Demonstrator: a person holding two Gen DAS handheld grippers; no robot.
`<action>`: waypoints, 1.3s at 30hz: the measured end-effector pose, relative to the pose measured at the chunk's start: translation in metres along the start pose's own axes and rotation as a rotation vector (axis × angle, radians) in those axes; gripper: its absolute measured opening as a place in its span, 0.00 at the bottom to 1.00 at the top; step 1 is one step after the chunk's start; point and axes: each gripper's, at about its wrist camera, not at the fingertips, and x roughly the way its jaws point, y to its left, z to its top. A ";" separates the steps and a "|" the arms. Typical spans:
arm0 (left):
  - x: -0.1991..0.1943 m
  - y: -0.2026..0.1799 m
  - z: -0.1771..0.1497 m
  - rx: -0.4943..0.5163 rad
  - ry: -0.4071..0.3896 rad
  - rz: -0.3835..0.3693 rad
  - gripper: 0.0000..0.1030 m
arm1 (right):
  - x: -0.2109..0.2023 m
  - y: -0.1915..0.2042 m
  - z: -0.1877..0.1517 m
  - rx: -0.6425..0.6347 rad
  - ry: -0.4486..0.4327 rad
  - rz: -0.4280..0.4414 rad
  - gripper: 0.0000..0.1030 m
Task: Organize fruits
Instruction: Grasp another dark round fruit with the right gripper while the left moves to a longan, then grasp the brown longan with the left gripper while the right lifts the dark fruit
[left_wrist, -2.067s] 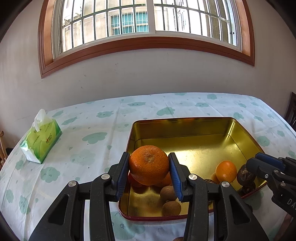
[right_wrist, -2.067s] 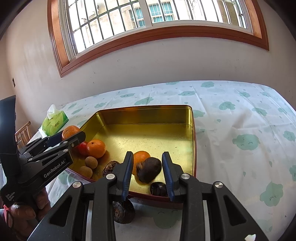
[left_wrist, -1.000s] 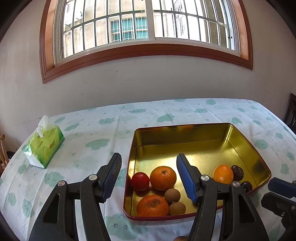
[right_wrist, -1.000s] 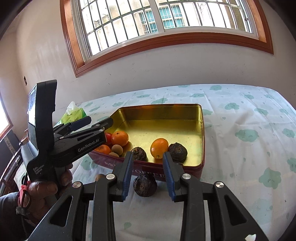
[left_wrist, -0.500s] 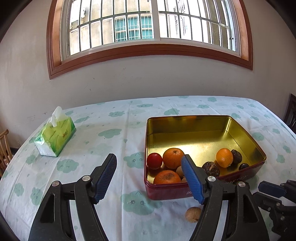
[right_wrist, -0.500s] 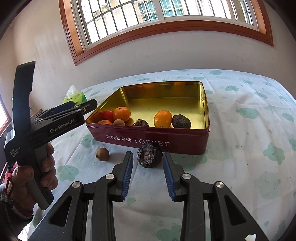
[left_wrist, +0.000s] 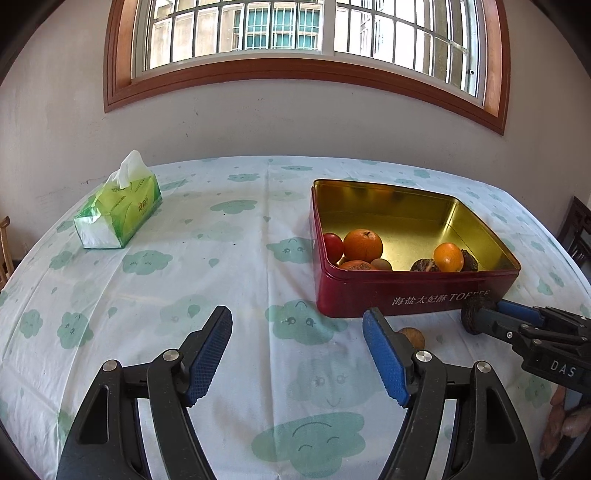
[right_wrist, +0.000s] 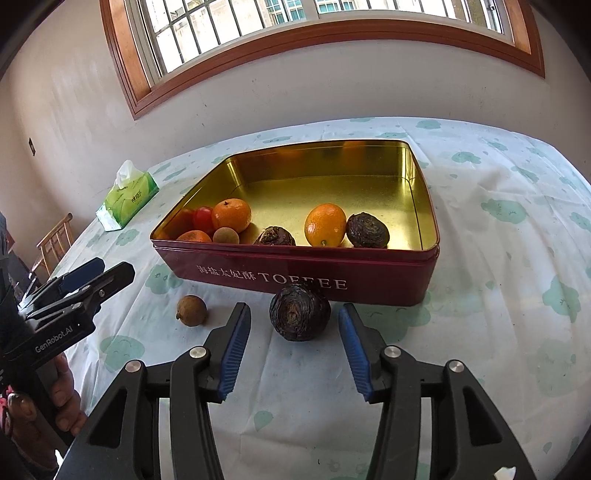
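Reaching for the dark wrinkled fruit (right_wrist: 299, 312) on the worktop (right_wrist: 498, 295) just before the red tin (right_wrist: 295, 273), we have the right claw (right_wrist: 293, 347) opening, pads clear on both sides of it. Closing off-centre could roll it against the tin. Our left claw (left_wrist: 297, 354) stands apart, empty. Only the right view shows the small brown fruit (right_wrist: 191, 310) whole; the left view half hides it behind a finger, yet shows the tissue pack (left_wrist: 118, 210) closer.
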 end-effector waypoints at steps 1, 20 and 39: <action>-0.001 -0.002 -0.002 0.010 0.004 -0.011 0.72 | 0.003 0.001 0.001 -0.005 0.002 -0.012 0.46; 0.026 -0.075 0.003 0.147 0.102 -0.102 0.68 | -0.018 -0.047 -0.015 0.142 -0.010 -0.036 0.30; 0.019 -0.076 0.008 0.085 0.107 -0.057 0.25 | -0.039 -0.025 -0.011 0.041 -0.077 -0.001 0.30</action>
